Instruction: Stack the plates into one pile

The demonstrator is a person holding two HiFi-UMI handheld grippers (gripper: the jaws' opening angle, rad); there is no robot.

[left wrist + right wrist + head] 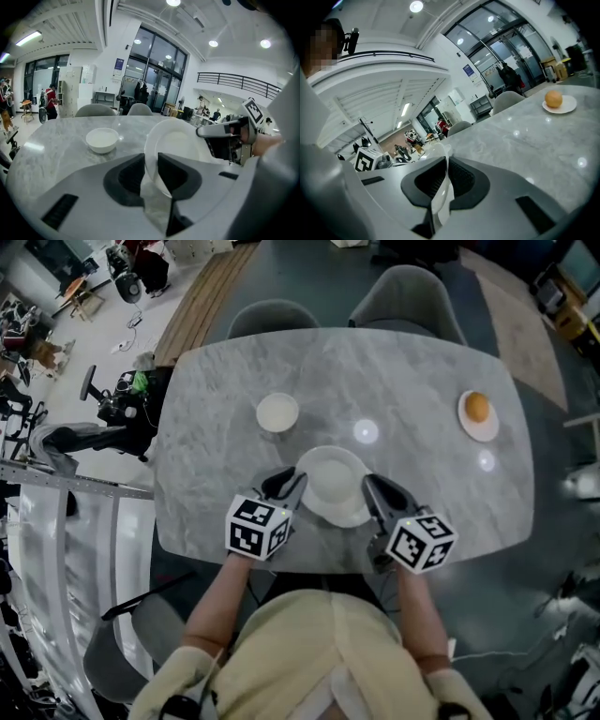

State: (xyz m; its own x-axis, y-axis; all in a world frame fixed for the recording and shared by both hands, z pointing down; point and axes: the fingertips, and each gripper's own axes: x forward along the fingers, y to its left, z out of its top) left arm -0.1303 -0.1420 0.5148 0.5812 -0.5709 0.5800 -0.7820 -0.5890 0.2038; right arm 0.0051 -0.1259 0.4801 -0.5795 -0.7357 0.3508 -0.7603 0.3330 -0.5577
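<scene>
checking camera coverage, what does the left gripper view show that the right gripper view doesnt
Only the left gripper view: a small white bowl and the broad face of the large plate. Only the right gripper view: an orange on a small plate. Both: the marble table and that large plate's rim pinched between the view's own fingers.

On the grey counter (412,381) a white plate (334,484) sits near the near edge. The left tool (295,479) meets its left rim and the right tool (370,486) its right rim. Beyond are a bowl (277,412) and, far right, an orange (477,407) on a small plate (489,430).
</scene>
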